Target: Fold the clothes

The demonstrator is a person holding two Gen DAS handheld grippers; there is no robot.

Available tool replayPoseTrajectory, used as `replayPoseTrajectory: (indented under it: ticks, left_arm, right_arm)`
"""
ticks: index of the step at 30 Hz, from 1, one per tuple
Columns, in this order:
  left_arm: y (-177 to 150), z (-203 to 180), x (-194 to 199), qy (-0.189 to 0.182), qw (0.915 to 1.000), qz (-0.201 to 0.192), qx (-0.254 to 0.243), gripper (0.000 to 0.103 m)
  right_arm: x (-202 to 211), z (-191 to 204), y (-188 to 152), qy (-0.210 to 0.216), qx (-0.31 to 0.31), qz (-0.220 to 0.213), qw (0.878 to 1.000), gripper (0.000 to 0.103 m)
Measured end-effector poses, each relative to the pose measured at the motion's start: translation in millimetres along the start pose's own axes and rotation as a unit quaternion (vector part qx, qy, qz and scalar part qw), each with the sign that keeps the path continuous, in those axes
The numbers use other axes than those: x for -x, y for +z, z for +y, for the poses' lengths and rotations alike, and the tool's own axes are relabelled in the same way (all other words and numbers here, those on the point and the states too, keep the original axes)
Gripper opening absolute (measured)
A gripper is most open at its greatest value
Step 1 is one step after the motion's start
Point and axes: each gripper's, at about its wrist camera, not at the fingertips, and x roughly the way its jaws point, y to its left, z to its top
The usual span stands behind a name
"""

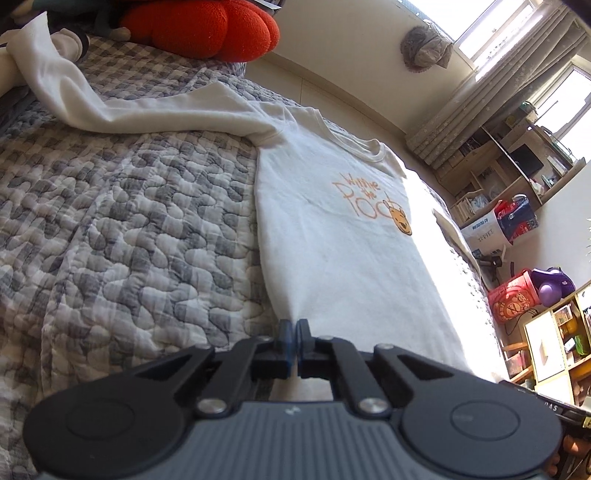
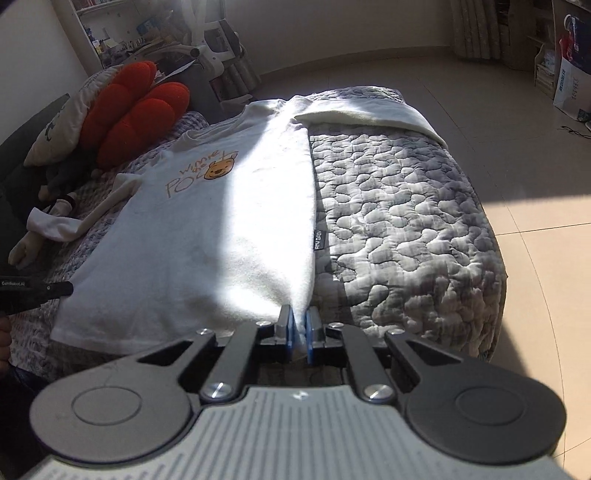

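Observation:
A white long-sleeved shirt (image 1: pixel 332 236) with an orange bear print lies flat, front up, on a grey quilted bed. It also shows in the right wrist view (image 2: pixel 207 229). My left gripper (image 1: pixel 294 332) is shut at the shirt's bottom hem, at its left corner, with the blue pads pressed together on the hem edge. My right gripper (image 2: pixel 300 325) is shut on the shirt's bottom right corner, white cloth pinched between its blue pads. One sleeve (image 1: pixel 122 107) stretches out to the left and the other sleeve (image 2: pixel 369 116) lies out to the right.
A red plush cushion (image 1: pixel 207 26) and soft toys sit at the head of the bed. The grey quilt (image 2: pixel 399 229) drops off at the bed's right edge onto a tiled floor (image 2: pixel 524 155). Shelves and bags (image 1: pixel 517 295) stand beside the bed.

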Motion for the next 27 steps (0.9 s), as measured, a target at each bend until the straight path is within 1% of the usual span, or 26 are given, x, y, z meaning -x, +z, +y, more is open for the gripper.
replayPoseTrajectory:
  ticks: [1, 2, 4, 5, 6, 7, 8, 12, 14, 16, 18, 19, 20, 22, 23, 24, 25, 27]
  left_arm:
    - [2.5, 1.7, -0.4, 0.006, 1.0, -0.003, 0.007, 0.004]
    - [4.2, 3.2, 0.7, 0.012, 0.9999, -0.008, 0.008, 0.004]
    - [8.3, 7.5, 3.5, 0.022, 0.9995, -0.019, 0.015, 0.004]
    - [11.1, 10.4, 5.1, 0.025, 0.9992, -0.023, 0.021, 0.004]
    - [14.3, 11.6, 6.0, 0.028, 0.9988, -0.028, 0.027, 0.004]
    - [18.7, 10.9, 5.7, 0.03, 0.9986, -0.031, 0.032, 0.004]
    - [23.4, 9.9, 5.0, 0.031, 0.9983, -0.034, 0.036, 0.004]
    - [44.4, 1.1, -0.3, 0.036, 0.997, -0.04, 0.056, 0.006]
    - [57.0, -7.5, -5.2, 0.044, 0.9958, -0.045, 0.067, 0.014]
    - [70.0, -17.2, -10.8, 0.052, 0.995, -0.05, 0.068, 0.021]
    - [80.3, -25.1, -15.8, 0.056, 0.9948, -0.062, 0.058, 0.026]
    - [85.9, -28.9, -20.7, 0.063, 0.9946, -0.067, 0.049, 0.031]
    - [90.6, -31.0, -26.6, 0.071, 0.9943, -0.068, 0.041, 0.034]
    - [94.9, -31.4, -40.2, 0.093, 0.9927, -0.076, 0.017, 0.035]
    - [94.2, -30.7, -47.5, 0.11, 0.9907, -0.079, -0.001, 0.035]
    - [92.1, -29.3, -55.7, 0.131, 0.9881, -0.078, -0.019, 0.035]
    - [90.3, -25.5, -64.7, 0.149, 0.9862, -0.066, -0.03, 0.035]
    - [89.5, -18.2, -73.9, 0.15, 0.9871, -0.048, -0.025, 0.035]
  right_arm:
    - [-3.6, 2.3, 0.2, -0.007, 0.008, 0.006, 1.0, 0.011]
    - [-3.8, 4.1, 0.8, -0.012, 0.018, 0.004, 1.0, 0.015]
    - [1.1, 4.9, 5.4, -0.011, 0.024, -0.013, 1.0, 0.017]
    - [3.7, 4.7, 9.3, -0.01, 0.024, -0.024, 0.999, 0.024]
    - [5.2, 5.1, 14.5, -0.014, 0.024, -0.035, 0.999, 0.039]
    - [6.2, 6.2, 20.1, -0.018, 0.028, -0.044, 0.998, 0.045]
    - [6.0, 8.0, 26.8, -0.022, 0.035, -0.051, 0.998, 0.047]
    - [-1.3, 17.9, 55.9, -0.03, 0.056, -0.066, 0.996, 0.047]
    - [-9.8, 27.7, 72.7, -0.024, 0.067, -0.069, 0.995, 0.047]
    - [-21.7, 40.7, 87.1, -0.021, 0.084, -0.068, 0.994, 0.047]
    - [-37.0, 54.3, 98.7, -0.021, 0.103, -0.059, 0.993, 0.047]
    - [-45.5, 61.5, 104.1, -0.022, 0.113, -0.052, 0.992, 0.047]
    - [-56.7, 70.1, 110.0, -0.024, 0.129, -0.043, 0.99, 0.047]
    - [-76.1, 83.4, 118.3, -0.029, 0.157, -0.029, 0.987, 0.049]
    - [-85.3, 88.4, 121.6, -0.032, 0.17, -0.024, 0.985, 0.053]
    - [-94.6, 91.3, 124.1, -0.035, 0.178, -0.02, 0.983, 0.055]
    - [-104.9, 92.8, 125.1, -0.036, 0.181, -0.011, 0.983, 0.055]
    - [-126.0, 94.8, 125.7, -0.035, 0.184, 0.014, 0.982, 0.055]
